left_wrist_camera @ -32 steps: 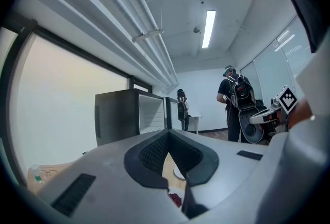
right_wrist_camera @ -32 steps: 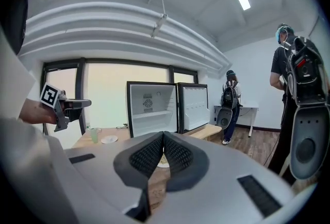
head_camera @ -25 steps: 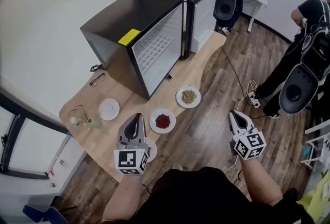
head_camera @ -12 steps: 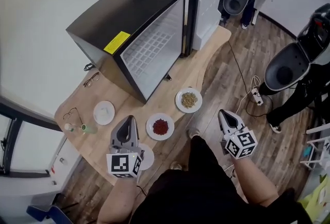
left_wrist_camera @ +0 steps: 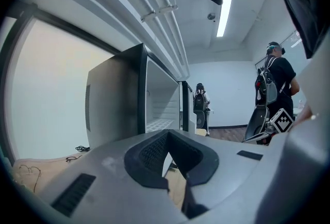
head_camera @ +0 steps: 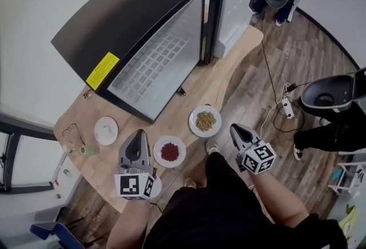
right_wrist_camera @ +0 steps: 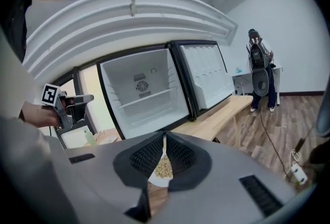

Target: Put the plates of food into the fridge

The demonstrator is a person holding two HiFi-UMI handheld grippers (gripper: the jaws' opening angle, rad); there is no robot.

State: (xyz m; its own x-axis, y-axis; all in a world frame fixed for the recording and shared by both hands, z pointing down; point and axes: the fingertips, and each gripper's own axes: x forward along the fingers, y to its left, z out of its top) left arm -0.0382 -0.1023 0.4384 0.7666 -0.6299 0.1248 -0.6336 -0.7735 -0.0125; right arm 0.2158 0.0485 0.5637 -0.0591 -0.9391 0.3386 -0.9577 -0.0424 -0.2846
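Observation:
A white plate of tan food (head_camera: 205,121) and a white plate of red food (head_camera: 169,151) sit on the wooden table (head_camera: 223,79) in front of the black fridge (head_camera: 123,22), whose door (head_camera: 233,4) stands wide open. My left gripper (head_camera: 136,137) is shut and empty, just left of the red plate and above another white plate (head_camera: 155,186). My right gripper (head_camera: 235,129) is shut and empty, off the table's edge to the right of the tan plate. In the right gripper view the tan plate (right_wrist_camera: 164,169) shows below the shut jaws (right_wrist_camera: 164,136), with the white fridge interior (right_wrist_camera: 147,89) beyond.
A small white plate (head_camera: 106,130), a green bottle (head_camera: 87,150) and glasses (head_camera: 70,129) lie at the table's left end. A power strip (head_camera: 287,108) and cable lie on the wood floor. A person with equipment (head_camera: 334,106) stands at the right.
Both grippers have come forward and lower toward the table. The right one has drawn in to the left, nearer the tan plate. The fridge now looms larger in the head view.

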